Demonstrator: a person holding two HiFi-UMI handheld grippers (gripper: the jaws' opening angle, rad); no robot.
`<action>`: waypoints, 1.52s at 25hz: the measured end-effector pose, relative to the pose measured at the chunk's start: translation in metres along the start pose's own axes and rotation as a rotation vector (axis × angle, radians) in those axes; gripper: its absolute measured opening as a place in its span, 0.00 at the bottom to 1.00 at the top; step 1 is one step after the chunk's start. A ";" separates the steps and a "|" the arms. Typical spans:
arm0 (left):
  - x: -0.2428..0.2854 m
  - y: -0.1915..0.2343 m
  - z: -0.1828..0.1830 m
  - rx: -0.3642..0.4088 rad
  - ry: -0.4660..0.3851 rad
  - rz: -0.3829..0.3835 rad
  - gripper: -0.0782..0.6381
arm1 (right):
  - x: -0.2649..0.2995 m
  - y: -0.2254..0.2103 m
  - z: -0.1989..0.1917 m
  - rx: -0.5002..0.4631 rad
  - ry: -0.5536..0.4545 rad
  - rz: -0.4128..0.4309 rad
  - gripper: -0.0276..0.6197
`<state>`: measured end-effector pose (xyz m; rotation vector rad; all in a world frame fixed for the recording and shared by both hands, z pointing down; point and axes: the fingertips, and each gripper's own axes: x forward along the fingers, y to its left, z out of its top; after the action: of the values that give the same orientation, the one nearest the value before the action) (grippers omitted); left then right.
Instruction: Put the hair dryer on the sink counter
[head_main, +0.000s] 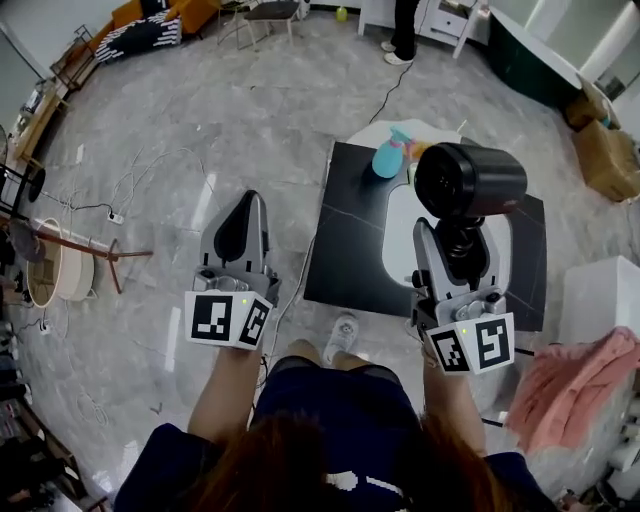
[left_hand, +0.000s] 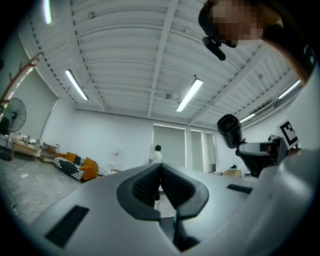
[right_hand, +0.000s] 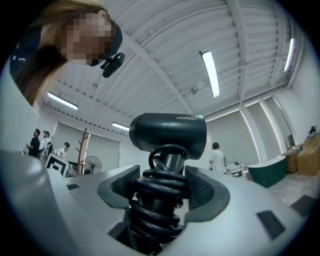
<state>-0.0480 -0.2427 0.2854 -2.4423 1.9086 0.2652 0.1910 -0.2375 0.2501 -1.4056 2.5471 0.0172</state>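
A black hair dryer (head_main: 468, 180) stands upright in my right gripper (head_main: 455, 245), its handle wrapped in its coiled cord. In the right gripper view the pads press on the cord-wrapped handle (right_hand: 162, 192) and the dryer head (right_hand: 168, 132) rises above them. It hangs in the air over the black sink counter (head_main: 345, 240) with its white basin (head_main: 400, 262). My left gripper (head_main: 241, 232) is held up to the left of the counter, jaws together with nothing between them. The left gripper view looks toward the ceiling and catches the hair dryer (left_hand: 231, 129) at the right.
A turquoise bottle (head_main: 388, 157) and small items lie at the counter's far end. A pink cloth (head_main: 580, 380) lies on a white unit at the right. Cardboard boxes (head_main: 608, 155) stand far right, and a cable (head_main: 290, 300) runs over the floor beside the counter.
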 end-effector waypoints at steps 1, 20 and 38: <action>0.003 0.000 -0.005 0.004 0.011 0.013 0.13 | 0.005 -0.002 -0.011 0.008 0.026 0.013 0.50; 0.069 0.055 -0.099 -0.046 0.164 -0.010 0.13 | 0.063 -0.020 -0.295 0.114 0.638 0.015 0.50; 0.101 0.100 -0.146 -0.063 0.249 -0.050 0.13 | 0.035 -0.006 -0.427 -0.018 1.063 0.017 0.50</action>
<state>-0.1044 -0.3835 0.4217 -2.6723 1.9517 0.0192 0.0940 -0.3214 0.6593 -1.6826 3.3283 -0.9409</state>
